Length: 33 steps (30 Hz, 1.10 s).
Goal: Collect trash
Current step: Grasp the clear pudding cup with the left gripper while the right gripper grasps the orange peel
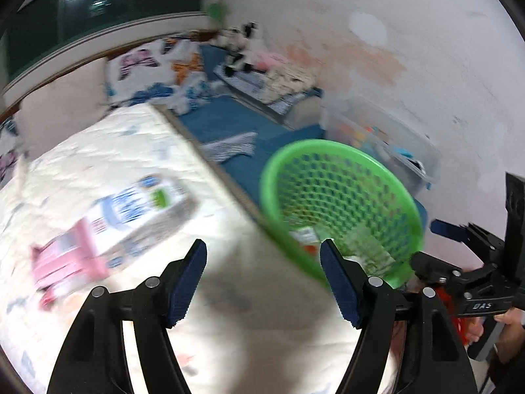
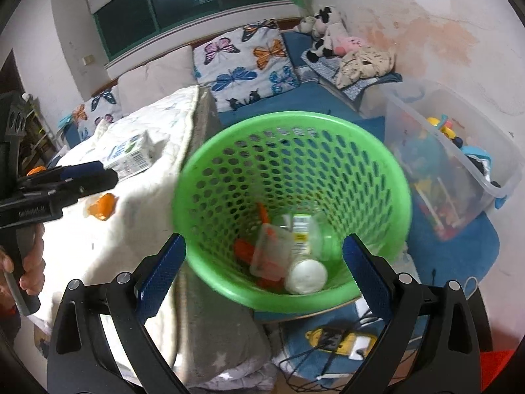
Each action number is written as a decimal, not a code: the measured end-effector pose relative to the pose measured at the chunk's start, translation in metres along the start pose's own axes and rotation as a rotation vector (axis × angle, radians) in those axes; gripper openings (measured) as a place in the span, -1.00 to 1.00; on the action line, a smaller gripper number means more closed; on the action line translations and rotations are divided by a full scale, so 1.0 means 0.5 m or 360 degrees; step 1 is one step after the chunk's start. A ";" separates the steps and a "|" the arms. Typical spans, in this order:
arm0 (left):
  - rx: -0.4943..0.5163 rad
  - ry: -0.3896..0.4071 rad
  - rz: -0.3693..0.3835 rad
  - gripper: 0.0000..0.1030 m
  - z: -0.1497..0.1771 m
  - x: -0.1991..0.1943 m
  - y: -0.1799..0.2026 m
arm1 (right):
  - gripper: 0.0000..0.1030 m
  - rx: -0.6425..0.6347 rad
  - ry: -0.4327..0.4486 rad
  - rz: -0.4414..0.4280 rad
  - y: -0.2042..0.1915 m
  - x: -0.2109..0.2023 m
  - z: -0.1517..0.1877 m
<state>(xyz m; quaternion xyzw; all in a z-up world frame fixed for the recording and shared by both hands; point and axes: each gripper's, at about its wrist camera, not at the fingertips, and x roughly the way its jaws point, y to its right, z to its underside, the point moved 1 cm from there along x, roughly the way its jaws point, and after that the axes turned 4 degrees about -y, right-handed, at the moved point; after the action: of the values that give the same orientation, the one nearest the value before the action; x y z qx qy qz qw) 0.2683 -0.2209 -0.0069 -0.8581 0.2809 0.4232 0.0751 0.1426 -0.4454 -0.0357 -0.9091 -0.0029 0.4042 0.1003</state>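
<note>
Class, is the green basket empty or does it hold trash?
Not empty: the green basket holds a plastic bottle and orange scraps.

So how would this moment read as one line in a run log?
left tongs: open, empty | right tongs: open, over green basket | basket: bottle, wrappers | bed: carton, orange scrap
</note>
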 end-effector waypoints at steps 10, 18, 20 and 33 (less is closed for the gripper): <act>-0.0225 0.0059 -0.0226 0.58 0.087 -0.080 -0.190 | 0.85 -0.0132 -0.0014 -0.0106 -0.113 0.017 -0.010; -0.0281 -0.0049 -0.0283 0.64 0.122 -0.043 -0.261 | 0.85 -0.0240 -0.0050 -0.0181 -0.197 0.048 -0.015; -0.0297 -0.0068 -0.0295 0.64 0.129 -0.034 -0.272 | 0.85 -0.0268 -0.0063 -0.0194 -0.217 0.056 -0.015; -0.0325 -0.0089 -0.0249 0.29 0.140 -0.008 -0.297 | 0.70 -0.0431 -0.0141 -0.0235 -0.308 0.109 -0.011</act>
<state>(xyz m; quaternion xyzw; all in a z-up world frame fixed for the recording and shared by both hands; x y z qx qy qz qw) 0.2999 -0.0701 -0.0642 -0.8685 0.1665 0.4660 0.0279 0.1949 -0.2908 -0.0439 -0.8929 -0.1287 0.4314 0.0060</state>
